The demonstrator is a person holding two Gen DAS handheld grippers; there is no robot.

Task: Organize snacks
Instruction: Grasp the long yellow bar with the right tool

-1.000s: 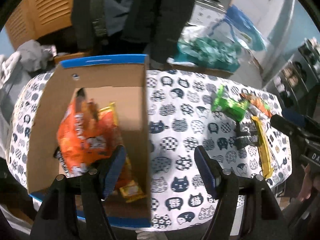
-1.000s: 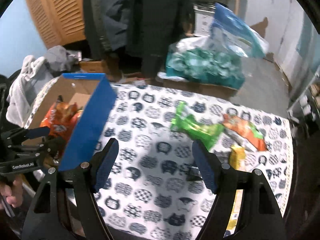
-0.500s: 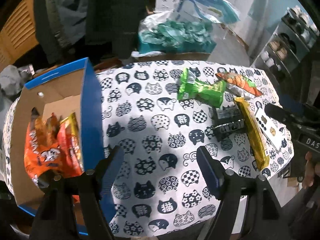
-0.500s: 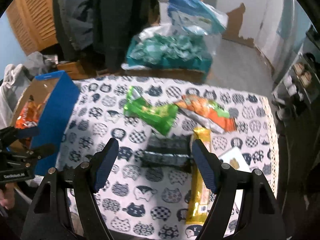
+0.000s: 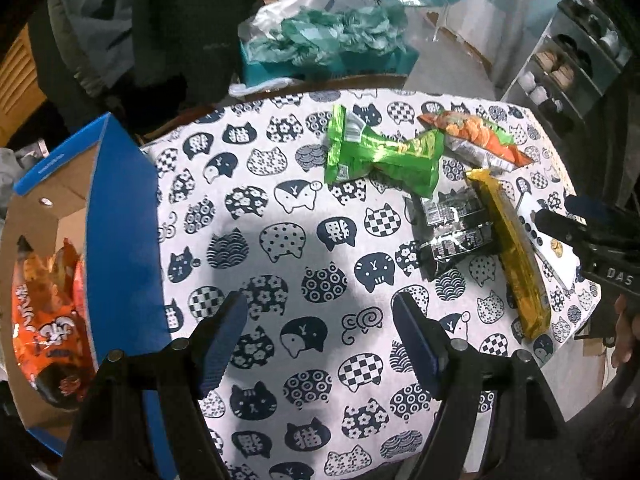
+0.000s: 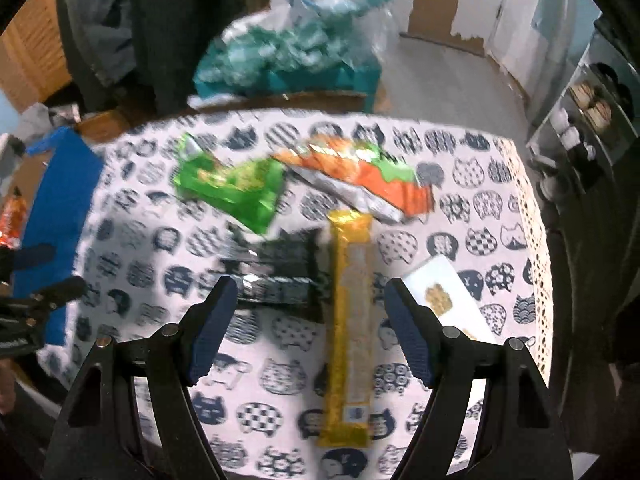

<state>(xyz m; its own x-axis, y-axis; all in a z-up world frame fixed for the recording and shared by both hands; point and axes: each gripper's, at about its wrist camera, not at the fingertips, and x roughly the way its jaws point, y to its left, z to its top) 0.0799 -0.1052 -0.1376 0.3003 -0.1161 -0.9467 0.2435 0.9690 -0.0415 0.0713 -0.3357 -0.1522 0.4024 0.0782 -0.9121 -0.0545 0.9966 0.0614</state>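
A blue cardboard box at the table's left holds an orange snack bag. On the cat-print cloth lie a green bag, an orange-green bag, black packets and a long yellow bar. My left gripper is open and empty over bare cloth. My right gripper is open and empty above the yellow bar and the black packets. The green bag and the orange-green bag lie beyond it.
A white card lies right of the yellow bar near the table edge. A plastic bag of teal items stands behind the table. A shelf with cups is at the right. Dark clothes hang behind.
Both grippers have swung right, away from the box. The left one has left the box for the open cloth. The right one has moved over the yellow bar and black packets.
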